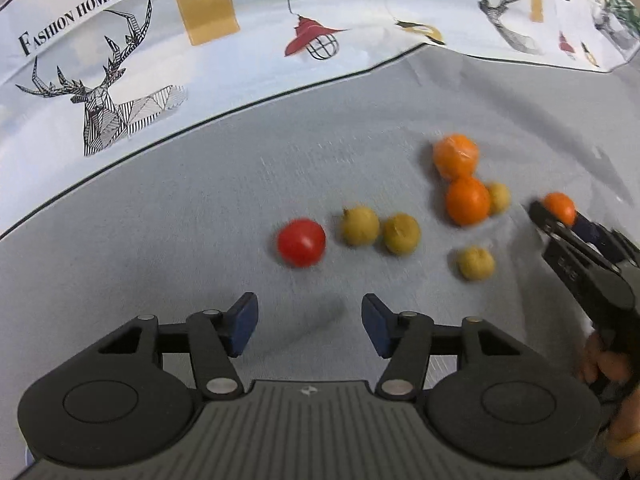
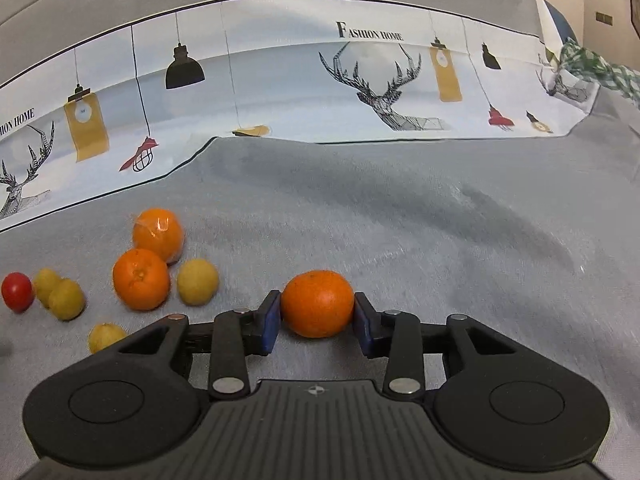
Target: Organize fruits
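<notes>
My right gripper [image 2: 317,318] is shut on a small orange [image 2: 317,303] just above the grey cloth; it also shows at the right of the left wrist view [image 1: 559,216], holding the orange [image 1: 559,207]. My left gripper [image 1: 310,322] is open and empty, hovering short of a red tomato [image 1: 301,242]. Two more oranges [image 1: 467,201] [image 1: 456,156], one in clear wrap, lie together. Several yellow-green fruits [image 1: 360,225] [image 1: 401,234] [image 1: 475,263] are scattered around them. In the right wrist view the tomato [image 2: 17,291] and these fruits lie to the left.
A grey cloth [image 2: 440,240] covers the surface. A printed cloth with deer and lamps [image 1: 104,92] lies along the back. A green checked cloth [image 2: 592,68] sits at the far right. A hand [image 1: 612,364] holds the right gripper.
</notes>
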Action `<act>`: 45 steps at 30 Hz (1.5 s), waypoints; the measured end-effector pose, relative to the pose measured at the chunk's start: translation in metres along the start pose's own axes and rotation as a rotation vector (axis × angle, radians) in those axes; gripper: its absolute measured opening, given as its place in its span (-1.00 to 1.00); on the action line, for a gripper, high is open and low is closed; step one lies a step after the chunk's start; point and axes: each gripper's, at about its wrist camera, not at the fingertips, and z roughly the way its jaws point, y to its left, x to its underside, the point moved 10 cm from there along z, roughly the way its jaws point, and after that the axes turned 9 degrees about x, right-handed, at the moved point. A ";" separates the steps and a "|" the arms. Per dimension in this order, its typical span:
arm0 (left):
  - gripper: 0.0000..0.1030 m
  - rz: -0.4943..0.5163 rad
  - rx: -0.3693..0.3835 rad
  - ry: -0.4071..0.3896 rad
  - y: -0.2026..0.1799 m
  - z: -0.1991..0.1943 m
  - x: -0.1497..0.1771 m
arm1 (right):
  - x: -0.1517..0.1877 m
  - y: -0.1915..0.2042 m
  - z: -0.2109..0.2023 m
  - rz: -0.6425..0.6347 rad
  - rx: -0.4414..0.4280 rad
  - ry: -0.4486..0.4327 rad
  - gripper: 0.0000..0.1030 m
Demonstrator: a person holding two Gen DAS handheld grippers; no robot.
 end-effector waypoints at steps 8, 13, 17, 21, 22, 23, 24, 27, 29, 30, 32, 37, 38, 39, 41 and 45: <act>-0.39 0.056 -0.010 0.013 -0.001 0.032 -0.032 | -0.007 0.004 0.010 0.004 -0.030 -0.002 -0.20; -0.39 0.034 -0.005 -0.021 -0.014 0.005 -0.023 | -0.009 0.003 0.010 0.016 -0.032 -0.003 -0.24; -0.39 -0.027 0.011 -0.069 -0.032 -0.059 0.003 | -0.013 -0.009 0.003 0.048 0.010 -0.025 -0.25; -0.38 -0.057 -0.067 -0.110 -0.037 -0.135 0.052 | -0.019 -0.034 -0.036 0.091 0.070 -0.010 -0.26; -0.38 -0.070 -0.067 -0.114 -0.036 -0.151 0.067 | -0.023 -0.038 -0.056 0.102 0.056 -0.015 -0.26; -0.38 -0.084 -0.068 -0.115 -0.033 -0.166 0.082 | -0.025 -0.038 -0.078 0.095 0.033 -0.029 -0.26; -0.38 -0.108 -0.073 -0.118 -0.029 -0.181 0.100 | -0.025 -0.038 -0.103 0.075 0.009 -0.043 -0.26; -0.38 -0.139 -0.103 -0.134 -0.018 -0.217 0.144 | -0.014 -0.026 -0.177 0.009 -0.098 -0.036 -0.26; -0.38 -0.162 -0.128 -0.134 -0.009 -0.239 0.175 | -0.002 -0.008 -0.225 -0.049 -0.184 -0.020 -0.26; -0.38 -0.174 -0.136 -0.131 -0.006 -0.247 0.189 | 0.003 0.001 -0.244 -0.071 -0.223 -0.008 -0.26; -0.38 -0.208 -0.140 -0.124 0.001 -0.262 0.217 | 0.013 0.022 -0.282 -0.093 -0.316 0.025 -0.25; -0.38 -0.272 -0.145 -0.161 0.016 -0.299 0.274 | 0.026 0.080 -0.356 -0.091 -0.529 0.110 -0.25; -0.38 -0.284 -0.147 -0.170 0.019 -0.305 0.282 | 0.026 0.090 -0.368 -0.106 -0.555 0.111 -0.25; -0.38 -0.299 -0.148 -0.180 0.021 -0.312 0.292 | 0.028 0.100 -0.380 -0.127 -0.577 0.104 -0.25; -0.38 -0.322 -0.147 -0.199 0.026 -0.321 0.304 | 0.032 0.114 -0.401 -0.170 -0.607 0.090 -0.25; -0.38 -0.358 -0.141 -0.238 0.036 -0.338 0.321 | 0.044 0.131 -0.430 -0.230 -0.632 0.094 -0.25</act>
